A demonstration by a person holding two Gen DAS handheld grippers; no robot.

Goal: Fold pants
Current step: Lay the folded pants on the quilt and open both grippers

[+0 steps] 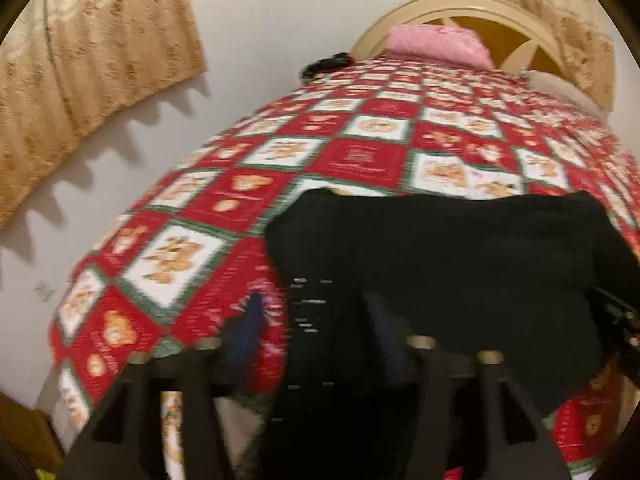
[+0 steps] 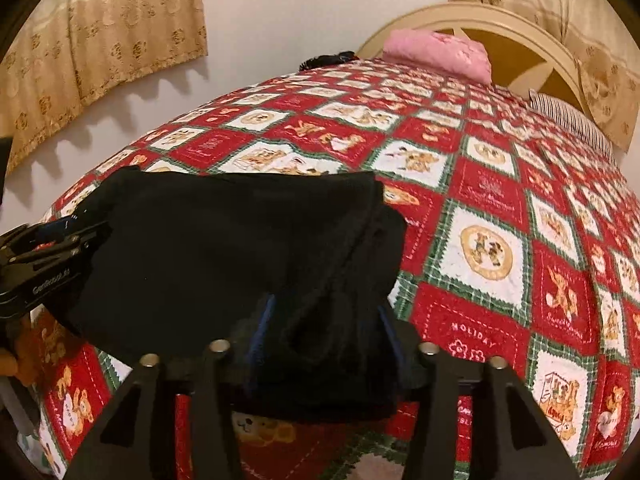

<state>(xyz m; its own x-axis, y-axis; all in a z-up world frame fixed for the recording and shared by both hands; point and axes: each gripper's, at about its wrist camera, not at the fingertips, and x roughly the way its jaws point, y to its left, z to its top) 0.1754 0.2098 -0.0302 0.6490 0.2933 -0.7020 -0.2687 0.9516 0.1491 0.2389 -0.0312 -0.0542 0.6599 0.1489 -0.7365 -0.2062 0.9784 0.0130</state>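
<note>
We see folded black fabric pants [image 2: 224,256] lying on the red, white and green teddy-bear patchwork quilt [image 2: 480,208]. Our left gripper [image 1: 316,320] and right gripper [image 2: 326,320] both stand parted over the pants' near edge, gripping nothing.

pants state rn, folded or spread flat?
Folded. The black pants lie on the bedspread as a compact block, with stacked layer edges showing along their right side. How many folds: cannot tell.

Both wrist views close, angled down, sharing pants [image 1: 440,256].
</note>
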